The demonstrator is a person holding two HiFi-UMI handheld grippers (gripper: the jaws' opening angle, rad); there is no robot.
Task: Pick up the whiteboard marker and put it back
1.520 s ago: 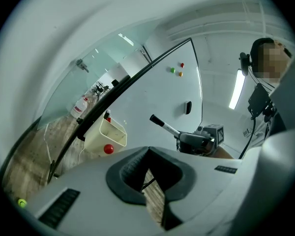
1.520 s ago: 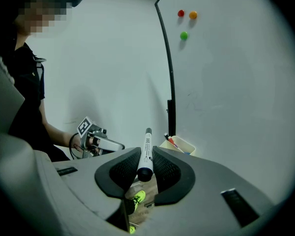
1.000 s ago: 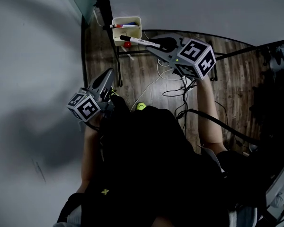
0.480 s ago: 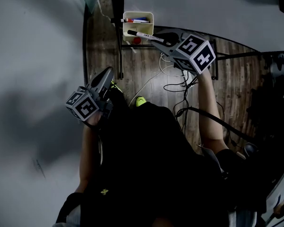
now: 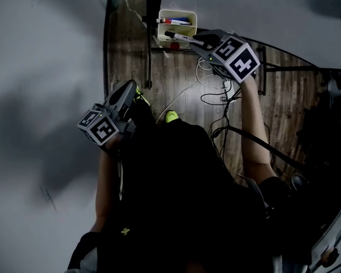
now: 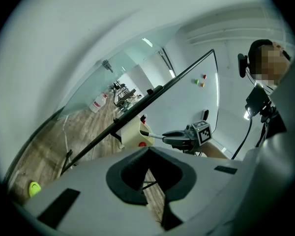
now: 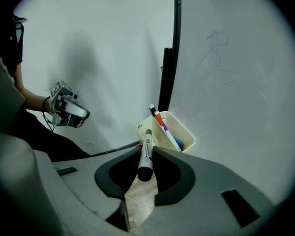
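A whiteboard marker (image 5: 181, 37) with a white barrel and black cap is clamped in my right gripper (image 5: 202, 40), which is shut on it. Its far end points into a cream holder (image 5: 176, 11) hanging at the whiteboard's lower edge, with several markers inside. In the right gripper view the marker (image 7: 146, 161) lies between the pads of the right gripper (image 7: 147, 149), just short of the holder (image 7: 179, 132). My left gripper (image 5: 125, 95) hangs lower left, away from the holder. Its jaws meet with nothing between them in the left gripper view (image 6: 147, 150).
The whiteboard (image 5: 256, 4) stands on a black frame (image 5: 149, 56) over a wooden floor with loose cables (image 5: 213, 98). A yellow-green ball (image 6: 34, 188) lies on the floor. A red round thing (image 5: 175, 46) sits under the holder. A glass wall (image 6: 88, 97) is at the left.
My right gripper has sunk and tipped downward with the marker, bringing its far end from the holder's front edge to over its mouth. The left gripper has shifted only slightly.
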